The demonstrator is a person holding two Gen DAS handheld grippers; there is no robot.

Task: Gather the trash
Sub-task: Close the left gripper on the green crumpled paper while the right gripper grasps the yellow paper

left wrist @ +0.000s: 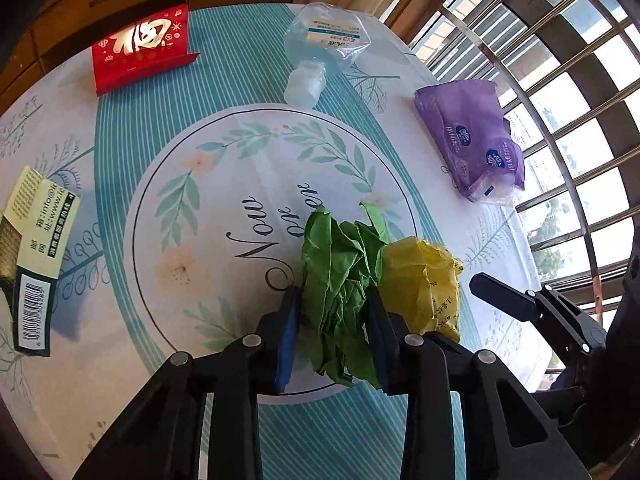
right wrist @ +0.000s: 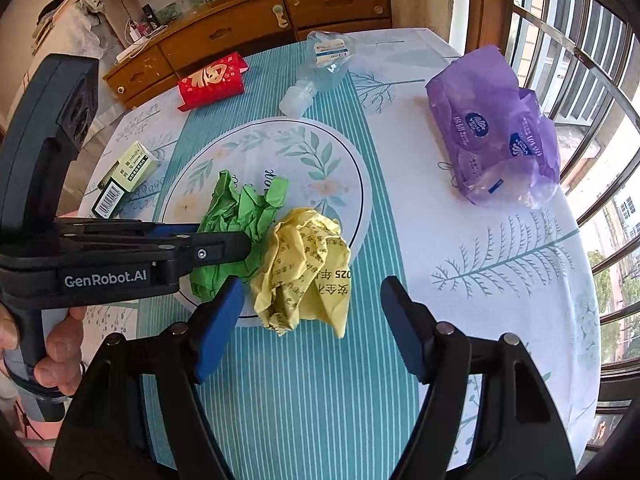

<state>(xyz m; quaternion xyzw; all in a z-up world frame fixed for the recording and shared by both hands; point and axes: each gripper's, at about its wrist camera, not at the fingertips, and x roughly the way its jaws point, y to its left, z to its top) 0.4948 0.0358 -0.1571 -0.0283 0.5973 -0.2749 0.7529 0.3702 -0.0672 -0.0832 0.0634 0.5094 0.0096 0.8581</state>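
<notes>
A crumpled green paper (left wrist: 340, 280) lies on the round table's teal striped cloth (left wrist: 120, 140). My left gripper (left wrist: 333, 298) is shut on it, with a blue pad pressing each side. Touching the green one on its right is a crumpled yellow paper ball (left wrist: 420, 280). In the right wrist view the yellow ball (right wrist: 308, 264) lies just ahead of my right gripper (right wrist: 313, 292), which is open, a finger on each side and neither touching. The left gripper (right wrist: 224, 240) reaches in from the left into the green paper (right wrist: 240, 216), with a person's hand (right wrist: 60, 356) on its handle.
At the table's far side lie a crushed clear bottle (right wrist: 326, 60) and a red card box (right wrist: 212, 82). A small yellow-green carton with a barcode (right wrist: 124, 178) sits at the left, a purple tissue wrapper (right wrist: 496, 128) at the right. Window bars (right wrist: 580, 80) close the right; a wooden sideboard (right wrist: 248, 28) stands behind.
</notes>
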